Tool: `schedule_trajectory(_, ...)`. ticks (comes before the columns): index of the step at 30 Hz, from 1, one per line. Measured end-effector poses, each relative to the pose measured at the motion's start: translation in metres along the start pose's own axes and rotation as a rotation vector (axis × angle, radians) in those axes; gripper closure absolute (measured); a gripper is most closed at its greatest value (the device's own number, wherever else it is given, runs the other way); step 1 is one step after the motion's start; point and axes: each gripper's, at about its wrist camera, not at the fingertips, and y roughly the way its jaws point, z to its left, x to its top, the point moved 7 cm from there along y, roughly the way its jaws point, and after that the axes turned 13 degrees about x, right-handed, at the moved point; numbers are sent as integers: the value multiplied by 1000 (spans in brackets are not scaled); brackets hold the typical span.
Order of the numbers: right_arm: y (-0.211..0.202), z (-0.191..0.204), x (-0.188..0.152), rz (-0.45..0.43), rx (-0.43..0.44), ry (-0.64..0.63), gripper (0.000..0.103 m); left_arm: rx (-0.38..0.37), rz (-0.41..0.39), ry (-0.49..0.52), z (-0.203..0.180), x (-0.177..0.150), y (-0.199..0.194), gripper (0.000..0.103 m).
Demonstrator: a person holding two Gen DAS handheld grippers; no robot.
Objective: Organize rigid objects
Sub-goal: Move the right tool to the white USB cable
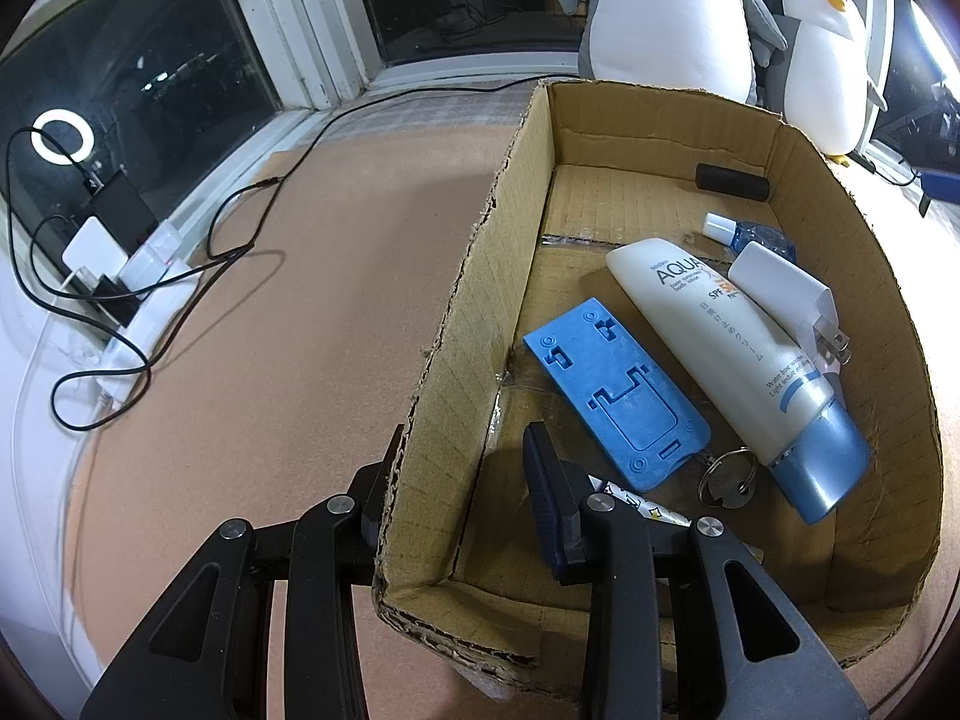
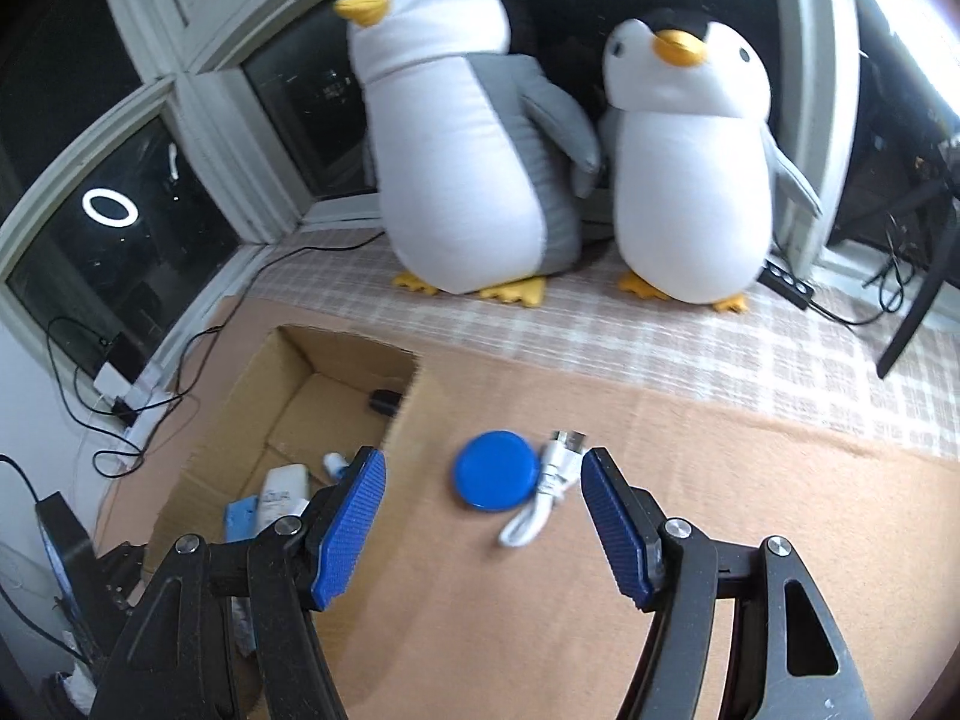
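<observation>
Left claw (image 1: 462, 480) straddles the near left wall of the box (image 1: 474, 294), one finger outside, one inside; jaws apart, not pressed on the cardboard as far as can be seen. Right claw (image 2: 483, 516) open wide, empty, above the desk (image 2: 540, 630).

Box contents, left wrist view:
- blue plate (image 1: 618, 393) flat on the floor, long axis running near-right to far-left, key ring (image 1: 726, 477) at its near end
- tube (image 1: 732, 360) lying flat, blue cap toward the near right, white end toward the far left
- charger (image 1: 780, 288) resting on the tube, prongs pointing near-right
- small bottle (image 1: 750, 234) beyond the charger, white cap pointing left
- black cylinder (image 1: 732, 180) along the far wall, axis left to right

Outside the box, right wrist view: blue disc (image 2: 497, 470) flat on the desk, just right of the box wall. White cable (image 2: 549, 486) touching its right edge, plug pointing away from the claw, cord trailing near-left
</observation>
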Motion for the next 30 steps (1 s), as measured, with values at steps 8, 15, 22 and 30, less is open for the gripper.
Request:
schedule_trajectory(8,24,-17,-22,88,-23,-2,40,-1,0,0,0,0,0,70)
schedule_trajectory(15,47,-22,-33,152,-56,-33,52,-2,-1,-1,0,0,0,70)
schedule_trajectory(22,64,-25,-34,204,-106,-84,59,-2,-1,-1,0,0,0,70)
schedule_trajectory(30,69,-33,-35,240,-158,-138,75,-2,-1,-1,0,0,0,70)
